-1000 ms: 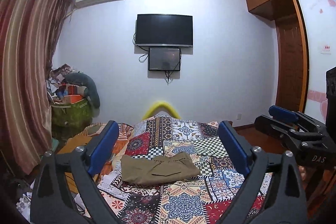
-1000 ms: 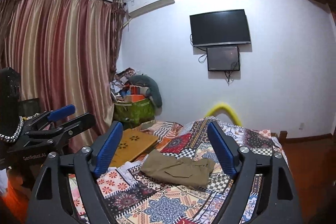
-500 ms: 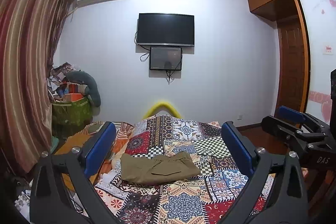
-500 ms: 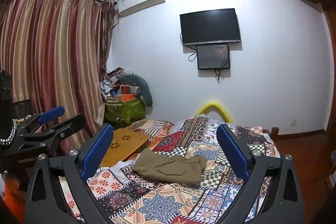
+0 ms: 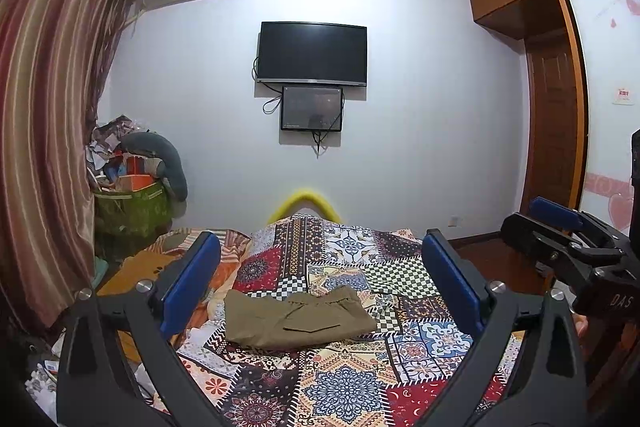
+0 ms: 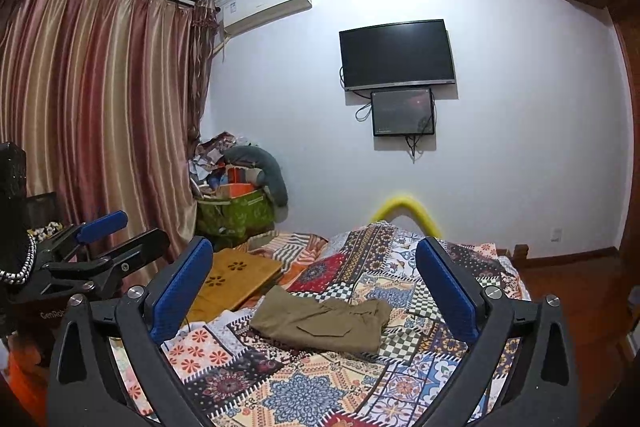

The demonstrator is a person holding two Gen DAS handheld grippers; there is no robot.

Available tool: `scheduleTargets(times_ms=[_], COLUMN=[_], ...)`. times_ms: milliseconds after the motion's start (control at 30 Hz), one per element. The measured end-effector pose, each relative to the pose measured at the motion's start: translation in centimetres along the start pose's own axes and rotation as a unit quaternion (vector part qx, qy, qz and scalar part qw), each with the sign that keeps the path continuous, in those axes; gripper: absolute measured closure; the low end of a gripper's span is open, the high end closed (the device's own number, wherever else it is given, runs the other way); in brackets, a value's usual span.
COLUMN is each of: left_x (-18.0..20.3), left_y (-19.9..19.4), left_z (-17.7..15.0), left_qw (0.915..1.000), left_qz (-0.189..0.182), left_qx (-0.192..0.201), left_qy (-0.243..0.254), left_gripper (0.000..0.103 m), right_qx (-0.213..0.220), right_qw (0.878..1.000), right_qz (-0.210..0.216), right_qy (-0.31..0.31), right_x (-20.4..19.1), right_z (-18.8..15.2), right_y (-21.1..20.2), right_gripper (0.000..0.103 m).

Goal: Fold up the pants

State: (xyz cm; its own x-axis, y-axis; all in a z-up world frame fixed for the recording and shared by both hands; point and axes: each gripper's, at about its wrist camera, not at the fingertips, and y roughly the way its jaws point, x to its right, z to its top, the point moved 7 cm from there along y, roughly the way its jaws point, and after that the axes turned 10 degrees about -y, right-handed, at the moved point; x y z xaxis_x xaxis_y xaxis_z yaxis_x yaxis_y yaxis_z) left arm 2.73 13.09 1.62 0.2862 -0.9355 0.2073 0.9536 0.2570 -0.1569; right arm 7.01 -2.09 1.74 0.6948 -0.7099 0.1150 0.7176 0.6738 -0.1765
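Observation:
Olive-brown pants (image 5: 298, 319) lie folded into a compact rectangle on the patchwork quilt (image 5: 360, 387) of a bed, a pocket seam facing up. My left gripper (image 5: 319, 243) is held well short of them, open, with nothing between its blue pads. In the right wrist view the same pants (image 6: 324, 321) lie ahead on the quilt (image 6: 300, 395). My right gripper (image 6: 313, 245) stands wide open and empty, also back from the cloth. Each gripper shows at the edge of the other's view: the right gripper (image 5: 560, 227) and the left gripper (image 6: 108, 239).
A wooden lap tray (image 6: 236, 275) rests on the bed's left side. A green bag heaped with clutter (image 5: 132, 203) stands by the striped curtain (image 5: 44, 147). A yellow padded rail (image 5: 304, 203) marks the bed's far end, and a wooden wardrobe (image 5: 552, 131) fills the right wall.
The right gripper's jaws have spread wider apart. The pants lie as before and neither hand has shifted noticeably.

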Motion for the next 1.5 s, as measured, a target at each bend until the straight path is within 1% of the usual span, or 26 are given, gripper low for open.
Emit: scheduleTargets(times_ms=[767,1500], left_x=[0.2,1.1], left_y=[0.4,0.2], left_z=[0.0,-0.6], left_qw=[1.0000,0.9998], left_qz=[-0.006,-0.016], left_qx=[0.000,-0.004], left_qy=[0.003,0.010], left_gripper=[0.001,0.001], right_qx=[-0.002,-0.005], right_qw=[1.000,1.000], right_qz=[-0.003,-0.009], right_qy=[0.003,0.002], right_x=[0.0,-0.2], right_z=[0.1,0.1], right_y=[0.2,0.2], right_gripper=[0.001,0.001])
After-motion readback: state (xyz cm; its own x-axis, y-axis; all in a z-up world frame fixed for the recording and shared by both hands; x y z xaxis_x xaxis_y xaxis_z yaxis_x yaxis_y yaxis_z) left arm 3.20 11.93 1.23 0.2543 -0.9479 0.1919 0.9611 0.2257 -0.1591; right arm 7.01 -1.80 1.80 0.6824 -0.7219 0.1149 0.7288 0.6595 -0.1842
